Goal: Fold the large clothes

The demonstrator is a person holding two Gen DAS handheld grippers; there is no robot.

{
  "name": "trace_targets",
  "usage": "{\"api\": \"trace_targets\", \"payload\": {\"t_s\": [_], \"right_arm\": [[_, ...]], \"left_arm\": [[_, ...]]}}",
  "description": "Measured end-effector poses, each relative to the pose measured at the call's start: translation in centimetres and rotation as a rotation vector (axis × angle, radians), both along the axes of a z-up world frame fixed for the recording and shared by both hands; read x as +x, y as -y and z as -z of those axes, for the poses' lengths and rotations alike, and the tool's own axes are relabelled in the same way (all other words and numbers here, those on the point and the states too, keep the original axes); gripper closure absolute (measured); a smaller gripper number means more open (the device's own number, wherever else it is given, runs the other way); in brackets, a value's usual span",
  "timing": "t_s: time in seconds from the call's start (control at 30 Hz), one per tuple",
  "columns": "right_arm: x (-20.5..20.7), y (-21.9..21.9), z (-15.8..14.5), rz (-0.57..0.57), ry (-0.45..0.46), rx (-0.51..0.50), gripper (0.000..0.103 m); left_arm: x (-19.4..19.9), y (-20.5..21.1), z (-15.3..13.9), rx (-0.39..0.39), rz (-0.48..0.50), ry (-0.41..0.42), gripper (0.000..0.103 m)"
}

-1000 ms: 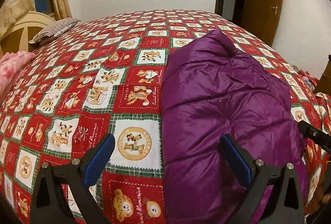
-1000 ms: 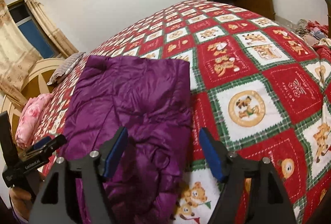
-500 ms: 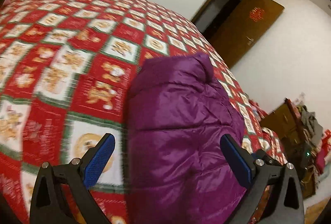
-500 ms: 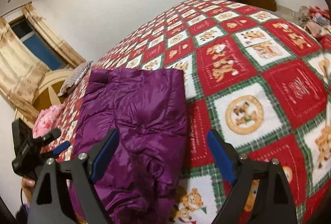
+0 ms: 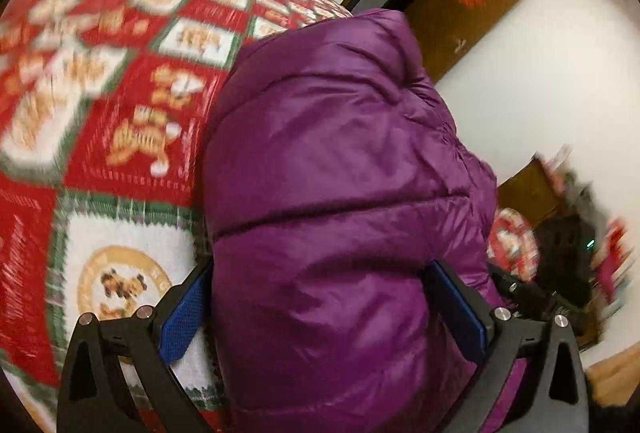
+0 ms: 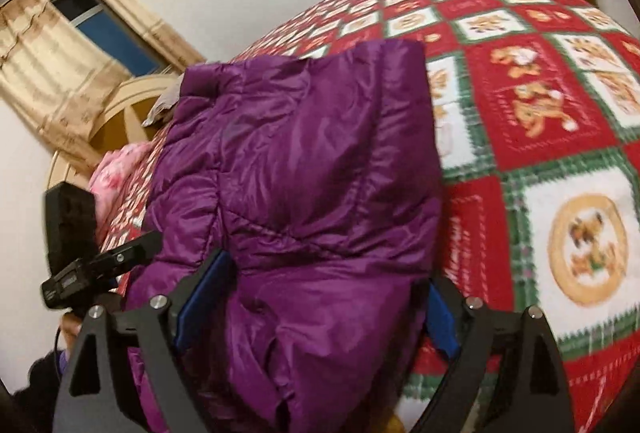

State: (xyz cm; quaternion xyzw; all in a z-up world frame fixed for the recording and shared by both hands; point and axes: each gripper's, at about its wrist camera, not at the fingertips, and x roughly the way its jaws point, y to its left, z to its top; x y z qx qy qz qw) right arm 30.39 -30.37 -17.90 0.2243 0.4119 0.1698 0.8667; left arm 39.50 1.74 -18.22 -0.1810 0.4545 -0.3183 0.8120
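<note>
A folded purple puffer jacket (image 5: 340,173) lies on the bed's red, white and green bear-print quilt (image 5: 120,137). My left gripper (image 5: 320,309) is open, its blue-padded fingers (image 5: 180,321) straddling the jacket's near end. In the right wrist view the jacket (image 6: 304,169) fills the middle. My right gripper (image 6: 312,305) is open too, with its fingers (image 6: 200,297) on either side of the jacket's near edge. The jacket bulges between both pairs of jaws. Whether the pads touch the fabric is unclear.
A brown door (image 5: 460,17) stands open past the bed. Cluttered furniture (image 5: 560,217) sits by the bed's right side. In the right wrist view a pink bundle (image 6: 116,169), a headboard (image 6: 120,105) and curtains (image 6: 52,73) are at left, with the other gripper (image 6: 88,265) beside the jacket.
Both grippers have moved forward and down onto the jacket's near end, so it now sits between each pair of fingers. The left view has swung right toward the door.
</note>
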Motion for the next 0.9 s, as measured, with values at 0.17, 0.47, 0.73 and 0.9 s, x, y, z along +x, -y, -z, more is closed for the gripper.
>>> {"api": "trace_targets", "payload": {"t_s": [0.17, 0.47, 0.73, 0.9], "right_arm": [[1.7, -1.4, 0.4, -0.044, 0.0, -0.008, 0.008], [0.6, -2.6, 0.6, -0.071, -0.022, 0.058, 0.042], [-3.3, -2.7, 0.0, -0.072, -0.017, 0.091, 0.053], [-5.8, -2.2, -0.5, -0.061, -0.014, 0.109, 0.056]], "left_arm": [[0.3, 1.5, -0.3, 0.049, 0.023, 0.029, 0.001], [-2.3, 3.8, -1.8, 0.158, -0.002, 0.088, 0.007], [-7.3, 4.4, -3.6, 0.225, -0.02, 0.141, 0.011], [-9.3, 4.4, -4.4, 0.217, -0.022, 0.142, 0.015]]}}
